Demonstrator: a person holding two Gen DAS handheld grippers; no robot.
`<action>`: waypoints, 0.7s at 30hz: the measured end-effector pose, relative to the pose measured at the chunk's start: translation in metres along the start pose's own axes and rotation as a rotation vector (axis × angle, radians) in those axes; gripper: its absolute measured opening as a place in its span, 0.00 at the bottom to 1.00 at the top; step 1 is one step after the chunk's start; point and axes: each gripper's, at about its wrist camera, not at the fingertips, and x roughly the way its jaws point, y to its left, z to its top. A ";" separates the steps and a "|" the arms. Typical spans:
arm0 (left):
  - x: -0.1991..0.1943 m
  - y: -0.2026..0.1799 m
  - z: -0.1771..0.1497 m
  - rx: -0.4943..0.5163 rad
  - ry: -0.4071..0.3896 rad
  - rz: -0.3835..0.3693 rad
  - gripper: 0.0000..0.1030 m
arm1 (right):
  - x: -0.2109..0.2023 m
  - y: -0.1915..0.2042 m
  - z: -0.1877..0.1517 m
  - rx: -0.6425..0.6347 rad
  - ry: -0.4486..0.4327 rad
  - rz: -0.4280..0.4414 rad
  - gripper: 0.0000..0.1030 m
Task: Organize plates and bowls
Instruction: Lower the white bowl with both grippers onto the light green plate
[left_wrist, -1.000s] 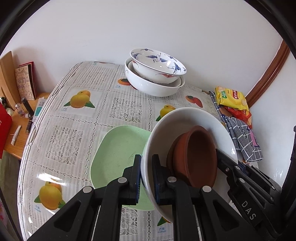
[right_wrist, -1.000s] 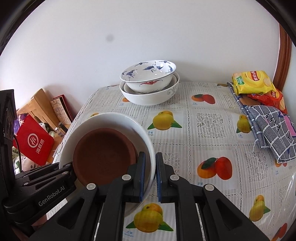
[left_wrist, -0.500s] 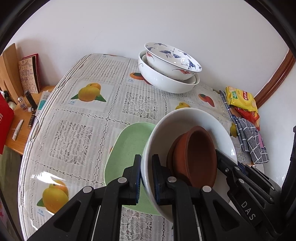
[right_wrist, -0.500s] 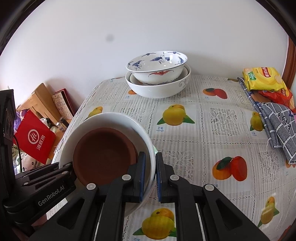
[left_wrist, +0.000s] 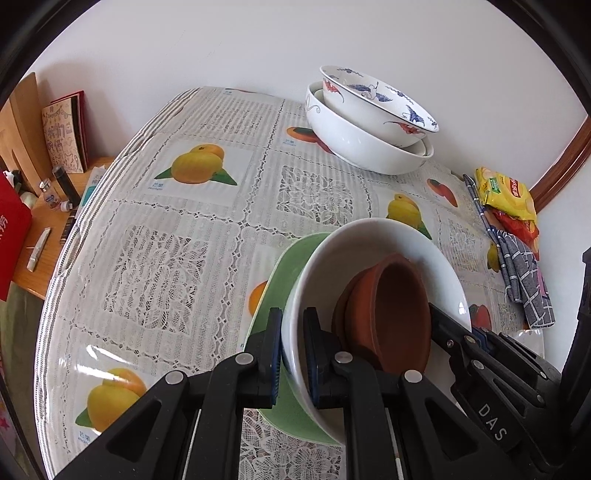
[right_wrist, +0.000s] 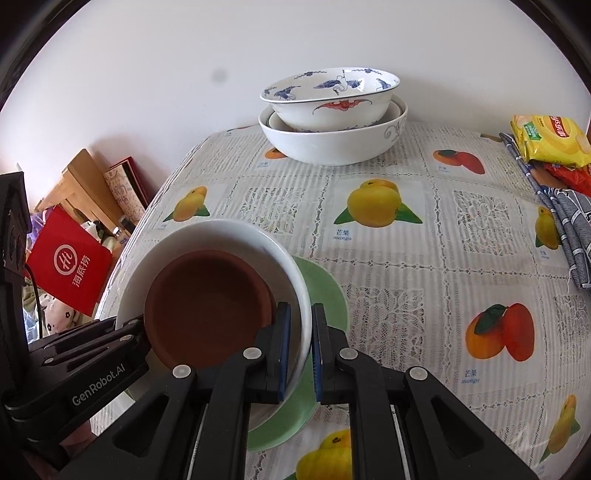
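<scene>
I hold the white bowl (left_wrist: 373, 243) with both tools, one on each side of its rim. My left gripper (left_wrist: 292, 354) is nearly closed, with one finger outside the wall and one inside, and the rim is pinched between the blue pads. My right gripper (right_wrist: 301, 347) does the same on the opposite side, its fingers also close together around the thin wall of the white bowl (right_wrist: 207, 230). Inside this bowl lies a brown clay dish (left_wrist: 391, 314), leaning against the inner wall; in the right view the brown clay dish (right_wrist: 207, 306) fills most of the bowl.

The bowl is over the green plate (left_wrist: 273, 295), which lies flat on the table with the fruit-print tablecloth (left_wrist: 177, 240). I cannot tell if the bowl touches the green plate (right_wrist: 328, 291) or is a little above it.

At the far side of the table, near the wall, stands a large white bowl (right_wrist: 332, 144) with a blue-and-red painted bowl (right_wrist: 328, 99) nested in it, slightly tilted. At the right edge lie a yellow snack packet (right_wrist: 550, 140) and a grey checked cloth (left_wrist: 528, 280). Beside the table on the left there is a red bag (right_wrist: 68, 264).
</scene>
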 end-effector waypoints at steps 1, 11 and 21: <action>0.003 0.001 -0.001 -0.003 0.006 0.000 0.11 | 0.003 -0.001 -0.001 0.003 0.008 0.001 0.10; 0.008 0.003 -0.002 0.007 -0.012 -0.016 0.12 | 0.004 0.002 -0.002 -0.028 -0.019 -0.022 0.11; 0.005 0.002 -0.005 0.025 -0.025 -0.008 0.14 | -0.006 0.001 -0.001 -0.037 -0.036 -0.053 0.15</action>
